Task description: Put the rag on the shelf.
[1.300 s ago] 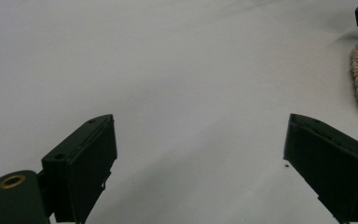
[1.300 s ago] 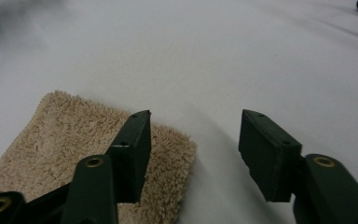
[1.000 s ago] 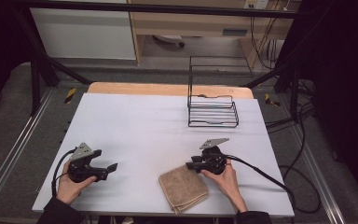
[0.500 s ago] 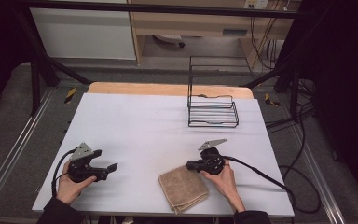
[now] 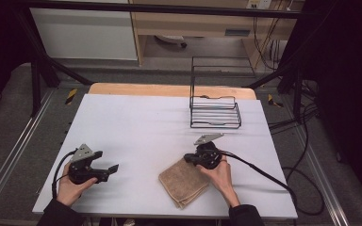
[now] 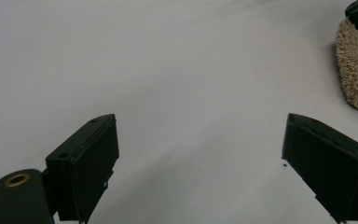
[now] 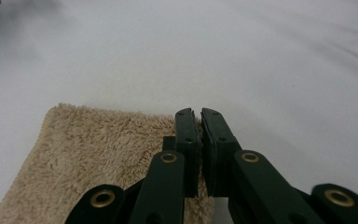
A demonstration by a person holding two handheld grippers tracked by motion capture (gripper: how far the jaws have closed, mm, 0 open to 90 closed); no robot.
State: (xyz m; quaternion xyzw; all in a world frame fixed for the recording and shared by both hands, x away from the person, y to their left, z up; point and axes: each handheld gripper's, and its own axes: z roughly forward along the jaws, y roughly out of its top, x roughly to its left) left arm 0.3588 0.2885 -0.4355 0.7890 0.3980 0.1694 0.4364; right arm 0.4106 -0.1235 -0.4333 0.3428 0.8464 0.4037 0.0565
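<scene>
A folded beige towel (image 5: 184, 181) lies near the table's front edge, right of centre. My right gripper (image 5: 187, 158) points left at the towel's far right corner. In the right gripper view the two black jaws stand almost together at the towel's (image 7: 98, 154) edge, with a sliver of beige pile pinched between them, so my right gripper (image 7: 196, 112) is shut on the towel. My left gripper (image 5: 113, 168) rests at the front left, pointing right toward the towel. Its jaws stand wide apart over bare table, so my left gripper (image 6: 199, 119) is open and holds nothing. The towel's (image 6: 356, 70) rolled edge shows far right there.
A black wire rack (image 5: 215, 113) stands at the back right of the white table (image 5: 136, 122). A wooden strip runs along the table's far edge. Cables trail from both grippers, the right one off toward the floor at right.
The right gripper has edged slightly toward the towel's corner. The left hand and gripper have stayed put, and the towel lies where it was.
</scene>
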